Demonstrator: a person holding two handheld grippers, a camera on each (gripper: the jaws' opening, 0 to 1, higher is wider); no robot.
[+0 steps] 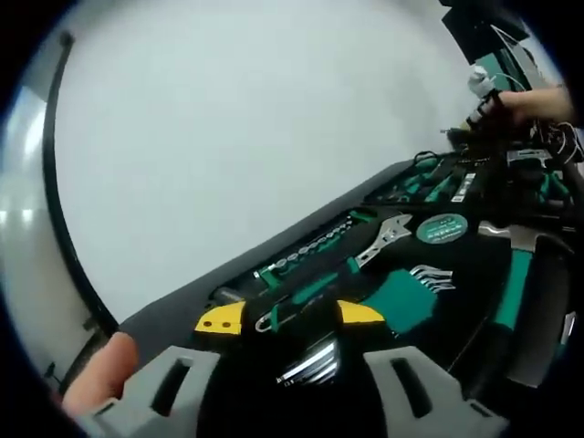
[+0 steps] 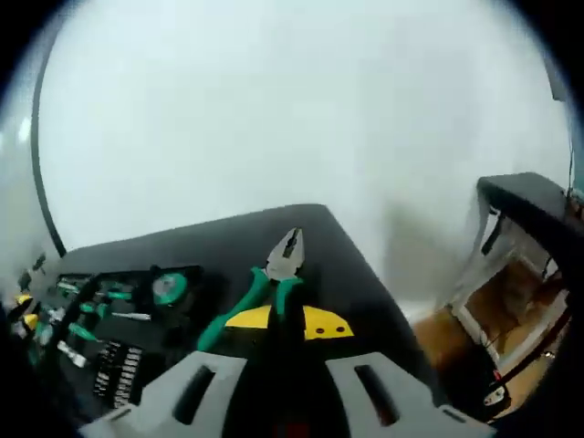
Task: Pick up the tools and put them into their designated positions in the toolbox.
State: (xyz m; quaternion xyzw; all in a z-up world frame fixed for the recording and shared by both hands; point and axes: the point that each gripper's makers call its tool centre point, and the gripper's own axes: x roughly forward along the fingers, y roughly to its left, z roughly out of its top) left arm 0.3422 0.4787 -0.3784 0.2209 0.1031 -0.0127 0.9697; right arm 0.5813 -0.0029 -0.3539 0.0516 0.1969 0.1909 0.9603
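In the right gripper view my right gripper [image 2: 287,321] is shut on green-handled pliers [image 2: 274,274], whose grey nose [image 2: 290,245] points away over the black table [image 2: 319,237]. The open toolbox [image 2: 64,365] lies to the left with a round green tape measure [image 2: 169,287]. In the left gripper view my left gripper [image 1: 290,317] stands open just over the toolbox [image 1: 401,182]. A green-handled tool [image 1: 301,294] lies beyond its yellow tips, and a silver piece [image 1: 310,360] shows low between the jaws. An adjustable wrench [image 1: 388,239], hex keys [image 1: 429,274], tape measure [image 1: 443,228] and hammer [image 1: 516,274] rest in their slots.
A row of sockets [image 1: 315,246] runs along the toolbox's near edge. A person's hand [image 1: 100,374] shows at lower left, and another hand [image 1: 534,102] works at the far end. Right of the table stand a second black desk [image 2: 529,196] and wooden floor [image 2: 474,338].
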